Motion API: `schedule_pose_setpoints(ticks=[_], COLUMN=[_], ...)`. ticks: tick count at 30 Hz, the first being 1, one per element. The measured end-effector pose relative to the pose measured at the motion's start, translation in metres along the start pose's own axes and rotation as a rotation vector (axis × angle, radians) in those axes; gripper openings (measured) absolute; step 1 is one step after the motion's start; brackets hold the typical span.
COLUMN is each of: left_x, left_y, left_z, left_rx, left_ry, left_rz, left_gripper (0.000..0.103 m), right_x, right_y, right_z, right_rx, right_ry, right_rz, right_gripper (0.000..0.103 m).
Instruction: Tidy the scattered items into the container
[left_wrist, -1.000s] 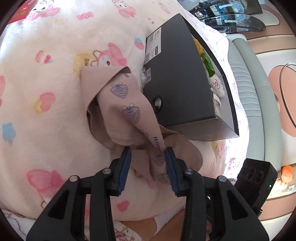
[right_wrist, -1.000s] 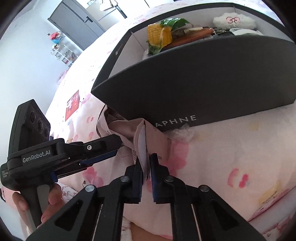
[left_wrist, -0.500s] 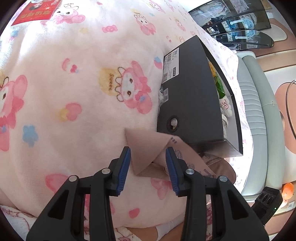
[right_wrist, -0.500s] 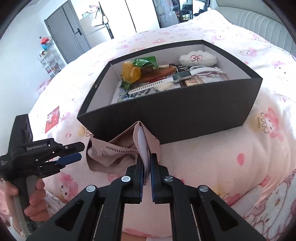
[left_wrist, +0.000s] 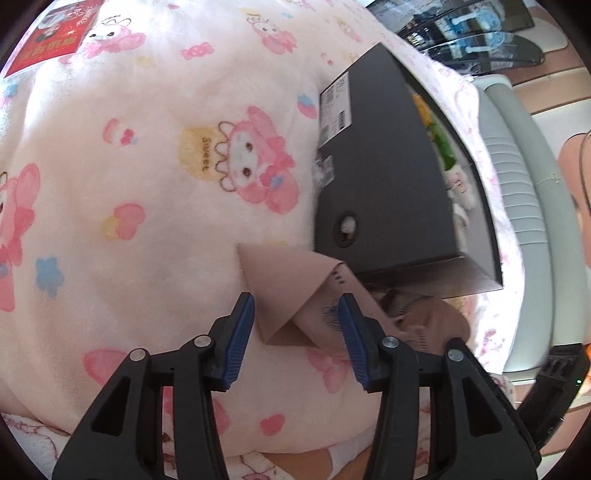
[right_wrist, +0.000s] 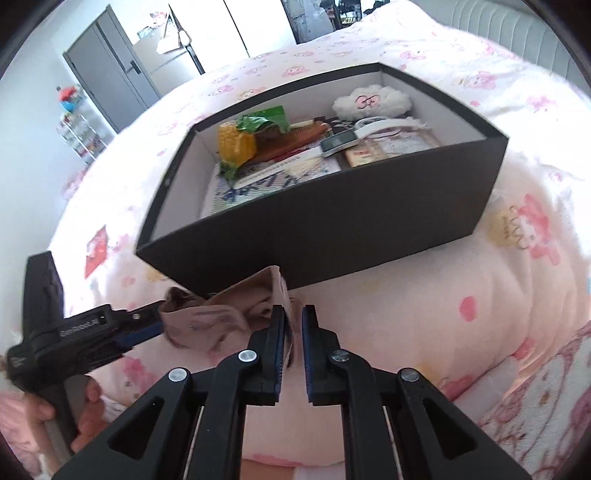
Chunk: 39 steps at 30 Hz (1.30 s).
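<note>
The right gripper (right_wrist: 293, 332) is closed on a fold of the beige cloth (right_wrist: 221, 314), and it holds this fold up just in front of the near wall of the black box (right_wrist: 332, 221). One second ago the same gripper was low, with the box wall filling the view; now it has risen and pulled back, so the inside of the box is seen from above. The left gripper (left_wrist: 295, 332) is open, its blue pads on both sides of a pointed corner of the cloth (left_wrist: 284, 280) without pressing it. One second ago a long part of the cloth lay spread on the bed (left_wrist: 147, 221) before it; now only this corner and a crumpled part by the box corner show. I judge that the cloth has been gathered and lifted, and that carrying it over the wall into the box is the step left.

As for writing, the left gripper's body carries "GenRobot.AI" (right_wrist: 86, 326) in the right wrist view. On the blanket a cartoon figure has the word "Sweet" (left_wrist: 205, 155). The end wall of the box has a white barcode label (left_wrist: 334, 107), too small to read. A red card (left_wrist: 55, 35) lies far off on the bed, with characters I cannot read.
</note>
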<state>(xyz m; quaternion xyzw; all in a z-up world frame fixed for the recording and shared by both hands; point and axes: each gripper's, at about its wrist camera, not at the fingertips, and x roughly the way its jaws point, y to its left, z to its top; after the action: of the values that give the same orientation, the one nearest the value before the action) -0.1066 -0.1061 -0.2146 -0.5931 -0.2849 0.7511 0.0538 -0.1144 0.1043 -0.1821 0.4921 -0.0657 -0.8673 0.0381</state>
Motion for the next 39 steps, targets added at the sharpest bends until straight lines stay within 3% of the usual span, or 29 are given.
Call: schedule_pose_setpoints(ticks=[1,3,5,7,10,12,15,19,22,25,27,29,31,32,34,37,39], left_x=[0.007,0.011,0.005,-0.002,-0.014,-0.027,-0.046,-0.052,-0.049,-0.038,-0.027,-0.013,0.004,0.012,0.017,0.004,-0.003], left_y=[0.002,0.002,-0.004,-0.010,-0.014,-0.010,-0.001,0.006,0.000,-0.012,-0.025,-0.033,-0.030,-0.025,-0.016,-0.005,-0.002], left_z=[0.000,0.000,-0.002,-0.006,-0.012,-0.018,-0.027,-0.025,-0.019,-0.017,-0.017,-0.016,-0.014,-0.014,-0.014,-0.013,-0.014], left_rx=[-0.012,-0.015,0.025,0.057,0.074,0.063,0.043,0.002,0.012,0.057,0.105,0.140,0.129,0.112,0.068,0.010,-0.006], left_ry=[0.021,0.032,0.008,-0.020,-0.058,-0.081,-0.115,-0.090,-0.079,-0.046,-0.021,-0.024,-0.032,-0.012,0.024,-0.014,-0.053], left_rz=[0.050,0.079,0.088,0.089,0.071,0.019,-0.070,-0.160,-0.118,-0.106,-0.089,0.016,0.157,0.197,0.171,0.098,0.117], left_gripper=[0.045,0.037,0.015,0.007,0.005,0.005,0.005,0.005,0.015,0.042,0.051,0.054,0.051,0.041,0.016,0.007,0.007], right_x=[0.003,0.011,0.011,0.011,0.018,0.021,0.014,0.002,0.000,0.004,0.012,0.031,0.050,0.050,0.043,0.030,0.025], right_y=[0.001,-0.001,-0.002,0.001,0.005,0.003,-0.007,-0.015,-0.018,-0.020,-0.019,-0.018,-0.025,-0.029,-0.030,-0.026,-0.028], right_z=[-0.001,-0.002,-0.002,-0.002,-0.007,-0.012,-0.010,-0.001,0.003,0.004,0.004,0.001,-0.007,-0.011,-0.013,-0.010,-0.010], right_rx=[-0.013,0.012,0.043,0.035,0.000,-0.008,0.015,0.039,0.049,0.061,0.054,0.059,0.096,0.119,0.123,0.081,0.093], right_ry=[0.003,0.032,0.046,0.050,0.084,0.104,0.098,0.055,0.046,0.066,0.095,0.163,0.239,0.224,0.189,0.141,0.117], right_rz=[-0.022,0.008,0.072,0.108,0.086,0.035,0.034,0.036,0.030,0.041,0.070,0.146,0.169,0.172,0.180,0.162,0.186], right_gripper=[0.007,0.007,0.007,0.007,0.009,0.009,0.010,0.010,0.014,0.017,0.026,0.049,0.049,0.049,0.047,0.023,0.009])
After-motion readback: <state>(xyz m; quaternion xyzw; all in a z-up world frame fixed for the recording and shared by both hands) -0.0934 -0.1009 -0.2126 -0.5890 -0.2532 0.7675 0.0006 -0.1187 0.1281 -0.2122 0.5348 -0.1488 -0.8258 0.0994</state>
